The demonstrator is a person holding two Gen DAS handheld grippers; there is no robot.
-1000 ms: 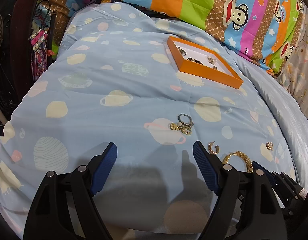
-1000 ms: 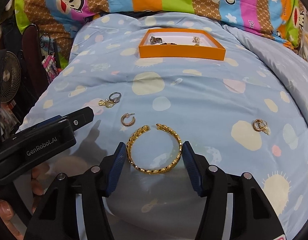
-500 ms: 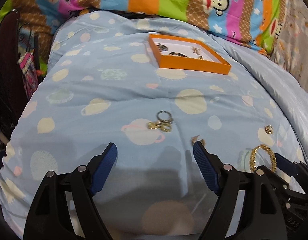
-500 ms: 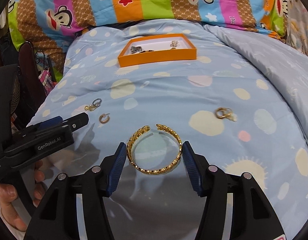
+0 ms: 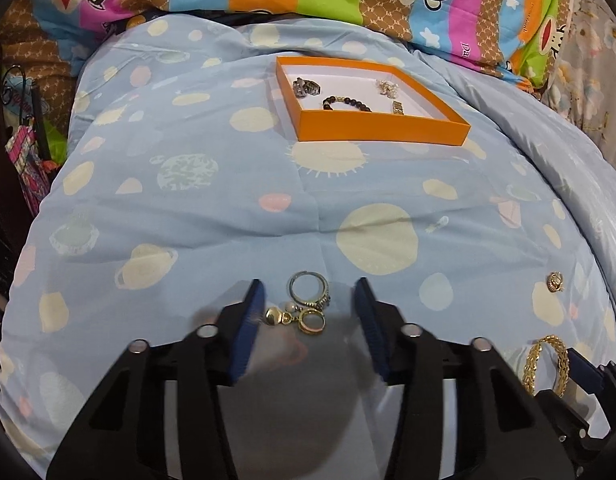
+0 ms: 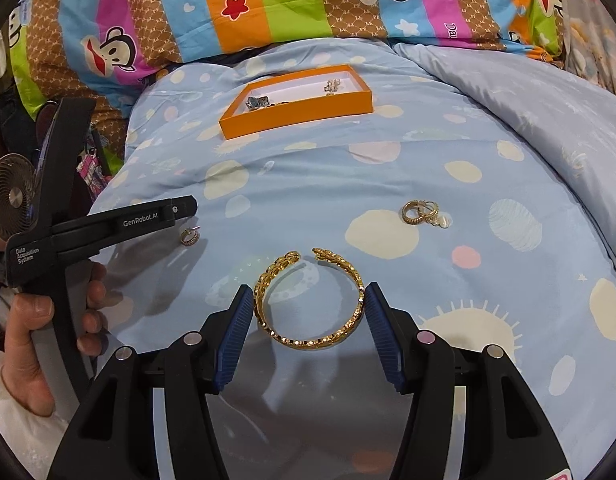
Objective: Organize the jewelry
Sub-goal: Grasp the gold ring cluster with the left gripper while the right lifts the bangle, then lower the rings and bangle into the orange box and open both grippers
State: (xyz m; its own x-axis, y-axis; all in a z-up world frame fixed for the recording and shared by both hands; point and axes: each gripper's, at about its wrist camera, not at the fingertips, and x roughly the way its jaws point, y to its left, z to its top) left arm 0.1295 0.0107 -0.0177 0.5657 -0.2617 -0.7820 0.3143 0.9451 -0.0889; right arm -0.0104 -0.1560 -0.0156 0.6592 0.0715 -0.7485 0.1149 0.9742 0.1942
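Jewelry is scattered over the blue planet-print duvet [image 5: 188, 168], and some pieces are already gathered in the orange tray [image 5: 380, 130] farther up the bed: a dark beaded bracelet [image 5: 346, 103], a dark chunky piece and two small pale items.

The gold open bangle [image 6: 310, 300] is clasped between the blue pads of the right gripper [image 6: 308, 320]; both pads appear to touch its sides, and from the left view it seems to be raised off the cloth, though this cannot be confirmed. The left gripper [image 5: 306, 324] is held apart, its jaws straddling a small cluster: a silver ring [image 5: 308, 290] and gold earrings [image 5: 296, 318] lying just beside it. Nothing is yet pinched there.

The step in hand is judged to be a double pickup, with the bangle secured and the cluster framed. Next, the left jaws would need to be lowered and closed on one piece, since the cluster is loose and small items may slip or be pressed into the soft cloth. Both loads would then be carried to the tray.

A small hoop earring [image 6: 189, 236] and a pair of gold hoops [image 6: 418, 212] are left on the duvet.
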